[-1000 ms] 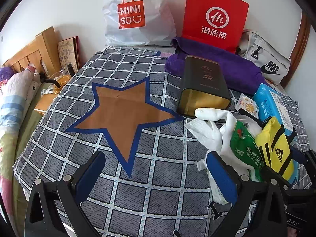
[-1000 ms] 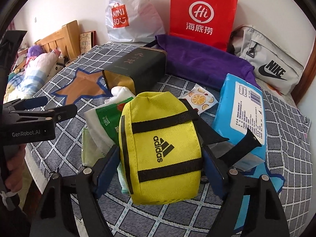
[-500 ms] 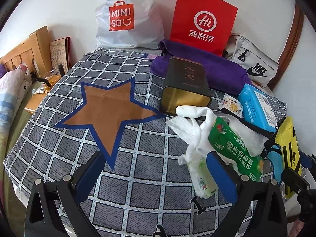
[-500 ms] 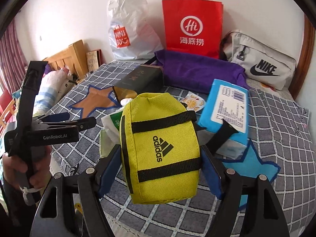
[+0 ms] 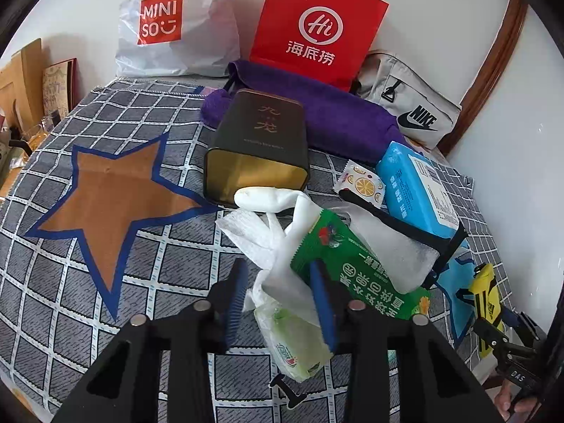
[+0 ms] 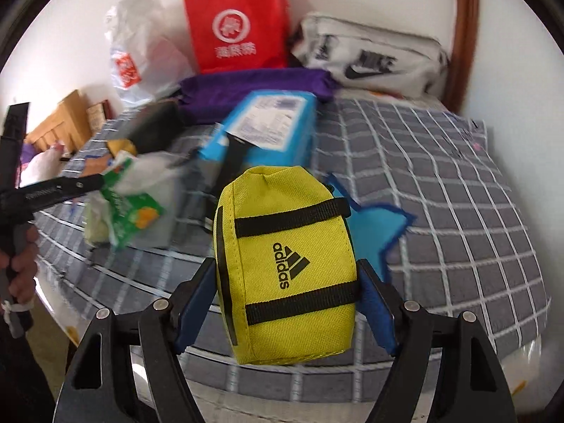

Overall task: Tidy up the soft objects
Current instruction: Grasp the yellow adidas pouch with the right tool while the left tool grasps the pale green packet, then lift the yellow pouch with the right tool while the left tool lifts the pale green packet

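- Left wrist view: most of the sorting is still ahead of you, by my reading. A heap of soft items lies on the grey checked cloth: white crumpled tissue sheets, a green printed plastic packet, a pale green wipes pack and a blue tissue pack, all beside the dark rectangular tin lying on its side.
- Your left gripper has just been closing; its jaws stand narrow around the white tissue and the pale green wipes pack. The right blue pad lies against the green packet, but I cannot tell whether the pads press yet.
- Right wrist view (blurred): your right gripper is clamped on the yellow fabric pouch with black straps, held off the cloth near the blue star patch. It is not yet set down.
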Available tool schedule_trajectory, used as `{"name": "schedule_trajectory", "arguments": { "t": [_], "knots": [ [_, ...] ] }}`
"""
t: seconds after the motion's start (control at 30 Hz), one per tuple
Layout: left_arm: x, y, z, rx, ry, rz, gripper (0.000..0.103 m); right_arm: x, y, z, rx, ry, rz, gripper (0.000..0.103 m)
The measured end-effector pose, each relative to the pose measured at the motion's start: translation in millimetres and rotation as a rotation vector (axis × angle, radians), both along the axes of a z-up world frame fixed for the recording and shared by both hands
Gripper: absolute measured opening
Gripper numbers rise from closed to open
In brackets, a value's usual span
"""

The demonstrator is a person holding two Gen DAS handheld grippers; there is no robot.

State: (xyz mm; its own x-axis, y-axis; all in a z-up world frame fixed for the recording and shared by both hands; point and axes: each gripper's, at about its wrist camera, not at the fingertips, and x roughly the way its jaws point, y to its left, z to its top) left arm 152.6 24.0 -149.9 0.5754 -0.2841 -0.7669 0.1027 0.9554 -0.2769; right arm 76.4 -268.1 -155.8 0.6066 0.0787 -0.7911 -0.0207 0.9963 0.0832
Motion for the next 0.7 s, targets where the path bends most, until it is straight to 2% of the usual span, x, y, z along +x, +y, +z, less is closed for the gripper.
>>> {"name": "schedule_trajectory", "arguments": {
  "t": [0.2,0.4,0.7],
  "knots": [
    [-5.2,1.2,5.5,0.020,-0.020,-0.019,0.010,4.1,-15.6,-28.3,0.036,0.059,-0.051,0.076],
    [-15.4,19.4,19.4,0.052,-0.041,0.031,0.008,10.5,-11.0,-33.8,0.050,0.050,-0.025,0.077],
    [-10.9,6.7,11.9,0.033,-0.003,-0.029,0.008,14.6,-8.3,-36.4,0.043,0.054,-0.018,0.079]
  ]
}}
